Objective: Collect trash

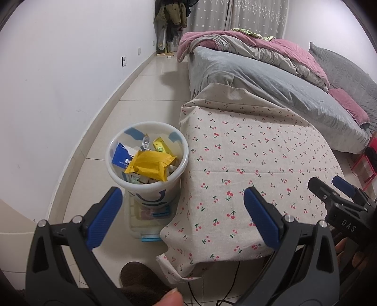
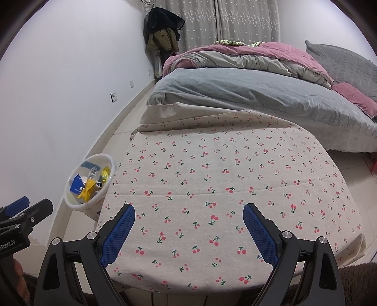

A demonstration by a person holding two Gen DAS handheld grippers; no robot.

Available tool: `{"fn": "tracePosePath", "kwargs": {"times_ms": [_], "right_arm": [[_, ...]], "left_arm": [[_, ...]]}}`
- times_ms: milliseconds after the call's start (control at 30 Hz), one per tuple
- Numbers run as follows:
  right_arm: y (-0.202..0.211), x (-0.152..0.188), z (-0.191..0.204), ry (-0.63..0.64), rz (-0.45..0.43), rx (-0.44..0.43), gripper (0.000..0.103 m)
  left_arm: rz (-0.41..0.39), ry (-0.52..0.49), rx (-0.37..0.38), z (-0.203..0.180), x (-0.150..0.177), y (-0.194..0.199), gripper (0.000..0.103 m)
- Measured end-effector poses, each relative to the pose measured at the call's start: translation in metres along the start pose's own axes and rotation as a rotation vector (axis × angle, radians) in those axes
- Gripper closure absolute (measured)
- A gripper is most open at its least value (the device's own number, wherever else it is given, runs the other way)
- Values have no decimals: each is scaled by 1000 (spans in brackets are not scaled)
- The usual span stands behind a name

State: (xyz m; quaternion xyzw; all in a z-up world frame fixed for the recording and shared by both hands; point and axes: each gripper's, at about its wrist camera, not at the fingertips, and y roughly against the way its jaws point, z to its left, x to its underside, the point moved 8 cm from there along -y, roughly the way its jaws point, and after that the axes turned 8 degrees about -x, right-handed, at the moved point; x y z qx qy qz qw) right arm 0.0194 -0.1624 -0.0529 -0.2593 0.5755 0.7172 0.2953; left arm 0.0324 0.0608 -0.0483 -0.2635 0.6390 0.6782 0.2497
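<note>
A white trash bin (image 1: 132, 181) stands on the floor at the table's left edge. It holds a yellow wrapper (image 1: 150, 164), a blue and white box (image 1: 122, 156) and other litter. The bin also shows in the right wrist view (image 2: 70, 200). My left gripper (image 1: 181, 204) is open and empty, above the floor and the table's left corner, just short of the bin. My right gripper (image 2: 188, 219) is open and empty over the cherry-print tablecloth (image 2: 223, 169). The right gripper also shows at the right of the left wrist view (image 1: 329, 188).
A bed (image 1: 271, 77) with grey and pink bedding lies behind the table. A clear plastic box (image 1: 146, 219) sits under the bin. A white wall (image 1: 47, 94) runs along the left. A red frame (image 1: 365, 164) stands at the far right. Coats (image 1: 174, 14) hang in the far corner.
</note>
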Motion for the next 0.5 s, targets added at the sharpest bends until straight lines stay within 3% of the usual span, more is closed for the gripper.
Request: {"fn": "tracePosePath", "kwargs": {"times_ms": [500], "right_arm": [[1,-1,-2,-1,0,-2,9]], "left_arm": [[-8,-22,10,-14,2,1,1]]}}
